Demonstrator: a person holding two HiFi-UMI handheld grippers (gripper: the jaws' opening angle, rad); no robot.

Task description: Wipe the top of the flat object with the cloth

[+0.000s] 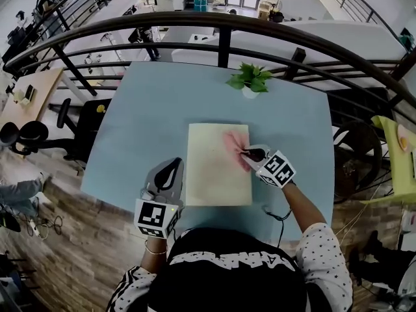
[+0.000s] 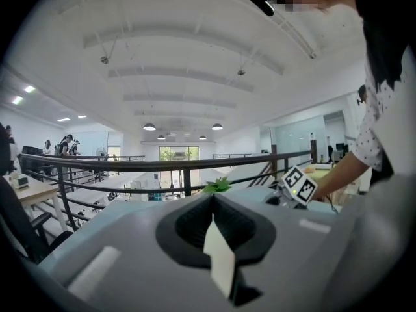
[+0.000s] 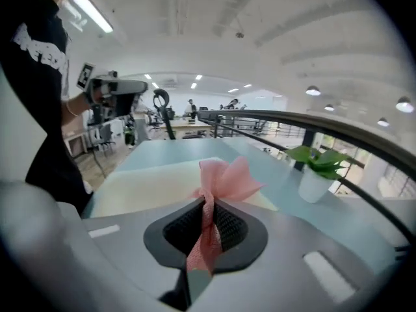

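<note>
Blue table [image 1: 130, 129] holds board [image 1: 208, 177] (right gripper [image 1: 249, 153] pinching cloth [image 1: 233, 142]).

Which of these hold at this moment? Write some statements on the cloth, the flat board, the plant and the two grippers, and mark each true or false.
1. The right gripper is shut on the pink cloth. True.
2. The cloth lies on the left half of the cream board. False: it lies on the board's right part, near the right edge.
3. The potted plant stands on the board. False: it stands on the blue table, beyond the board's far edge.
4. The left gripper is to the left of the board, not over it. True.
</note>
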